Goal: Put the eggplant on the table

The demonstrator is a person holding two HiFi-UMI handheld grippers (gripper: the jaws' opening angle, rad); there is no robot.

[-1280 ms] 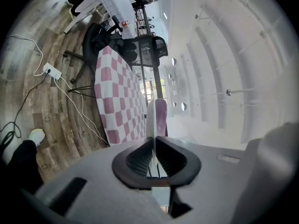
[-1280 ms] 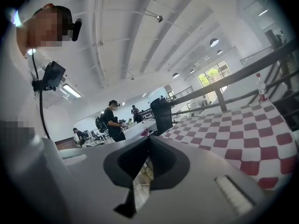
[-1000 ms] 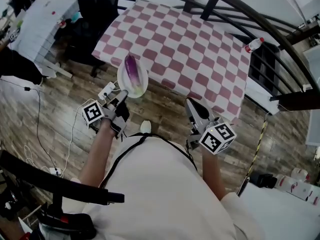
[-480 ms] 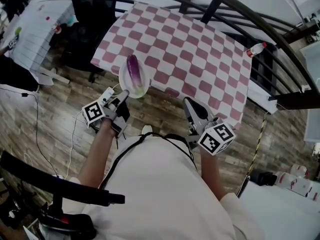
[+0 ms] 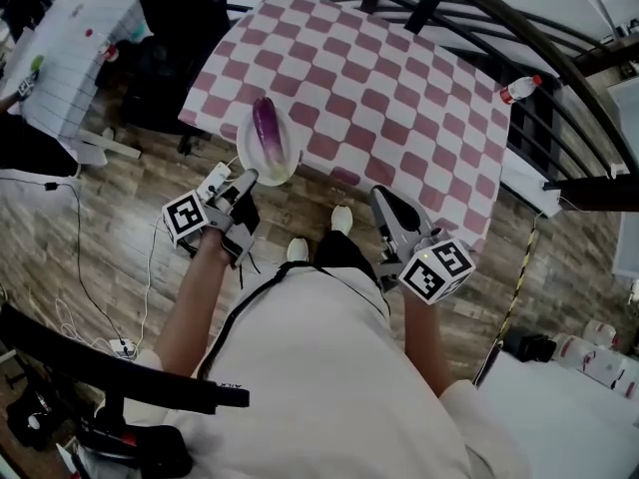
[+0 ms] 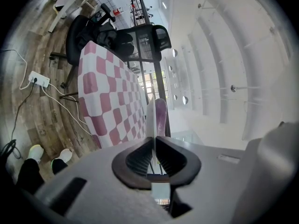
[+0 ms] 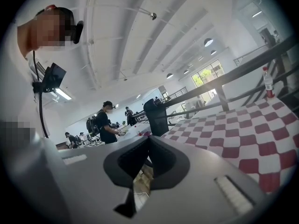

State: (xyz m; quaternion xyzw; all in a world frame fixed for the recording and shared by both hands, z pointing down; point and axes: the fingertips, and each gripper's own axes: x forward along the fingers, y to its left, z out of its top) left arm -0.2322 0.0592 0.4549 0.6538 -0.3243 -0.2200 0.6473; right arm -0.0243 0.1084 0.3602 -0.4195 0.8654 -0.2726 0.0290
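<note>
The worktop (image 5: 399, 88), covered in a red-and-white chequered cloth, fills the upper middle of the head view above a wooden floor (image 5: 100, 228). The person's white shirt (image 5: 319, 367) takes up the lower part of that view. A black office chair (image 5: 185, 28) stands beyond the worktop's left edge.

The left gripper (image 5: 247, 178) is clamped on the near rim of a white plate (image 5: 268, 173). In the left gripper view the rim (image 6: 150, 120) runs edge-on between the closed jaws. The plate sits at the worktop's near edge, close to the near left corner; whether it touches the cloth cannot be told. The purple eggplant (image 5: 266, 128) lies lengthwise on the plate.

The right gripper (image 5: 384, 200) is over the floor just off the near edge, its jaws together with nothing between them.

A clear bottle (image 5: 519, 88) with a red cap lies at the right edge; its label is too small to read. The left marker cube (image 5: 187, 220) and the right one (image 5: 439, 270) show only black-and-white squares, no lettering.
</note>
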